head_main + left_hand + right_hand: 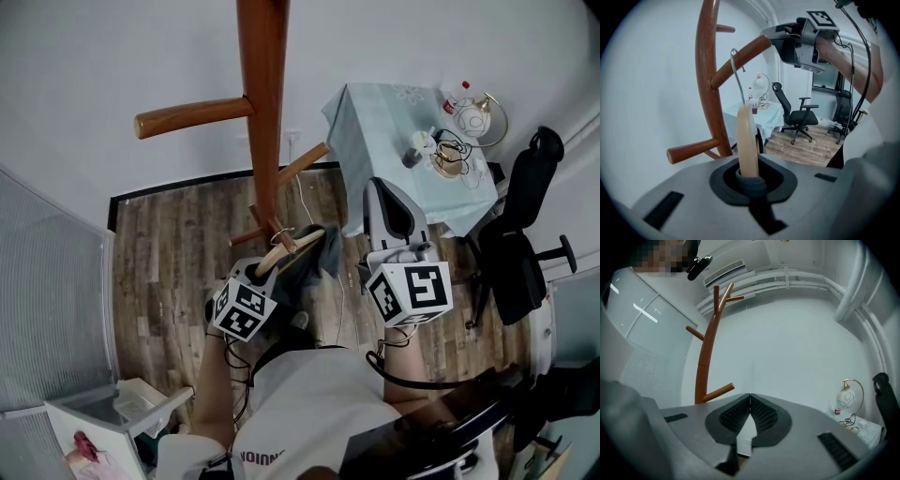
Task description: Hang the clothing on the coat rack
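Pale wooden hanger [747, 136] clamped in my left gripper [749, 180], dark grey garment [314, 255] draped on it, beside reddish wooden coat rack [707, 79]. Wire hook [737, 79] near slanted peg [740, 56]; can't tell if seated. My right gripper [750, 401] closed, empty. Risk: I release early, hanger drops.

The left gripper [749, 178] and right gripper [750, 400] have pale grey shells and black ribbed pads [763, 416]. Each carries a white cube [410, 291] with black square markers. Black cables [412, 381] trail by the white T-shirt [309, 403].
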### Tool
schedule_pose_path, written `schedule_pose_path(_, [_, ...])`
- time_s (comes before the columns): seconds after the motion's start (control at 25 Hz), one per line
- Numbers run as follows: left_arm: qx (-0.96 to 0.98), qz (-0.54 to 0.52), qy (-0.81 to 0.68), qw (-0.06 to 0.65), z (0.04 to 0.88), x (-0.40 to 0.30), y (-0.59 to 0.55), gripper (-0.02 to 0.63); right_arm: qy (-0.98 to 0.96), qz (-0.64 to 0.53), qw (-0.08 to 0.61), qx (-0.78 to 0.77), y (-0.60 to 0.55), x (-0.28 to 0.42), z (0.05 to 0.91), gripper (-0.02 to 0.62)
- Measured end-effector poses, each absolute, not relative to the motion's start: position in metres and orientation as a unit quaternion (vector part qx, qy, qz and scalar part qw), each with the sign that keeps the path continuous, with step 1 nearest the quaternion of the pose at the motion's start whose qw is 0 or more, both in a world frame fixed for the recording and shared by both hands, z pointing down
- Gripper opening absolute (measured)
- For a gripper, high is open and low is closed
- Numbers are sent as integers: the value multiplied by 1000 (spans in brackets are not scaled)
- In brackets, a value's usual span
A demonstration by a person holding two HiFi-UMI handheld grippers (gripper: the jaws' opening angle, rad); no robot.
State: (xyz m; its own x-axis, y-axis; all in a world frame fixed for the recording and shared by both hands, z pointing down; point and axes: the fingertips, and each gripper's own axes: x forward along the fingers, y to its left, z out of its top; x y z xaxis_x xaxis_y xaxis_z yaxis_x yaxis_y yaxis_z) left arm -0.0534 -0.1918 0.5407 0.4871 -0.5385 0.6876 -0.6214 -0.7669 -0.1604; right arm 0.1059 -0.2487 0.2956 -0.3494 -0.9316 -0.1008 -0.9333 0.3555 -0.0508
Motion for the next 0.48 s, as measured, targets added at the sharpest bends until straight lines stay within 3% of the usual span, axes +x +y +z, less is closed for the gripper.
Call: schedule_pose_path(0.48, [861, 375, -337, 65, 546, -55, -200, 31, 822, 12, 50, -568, -253, 105, 294, 20])
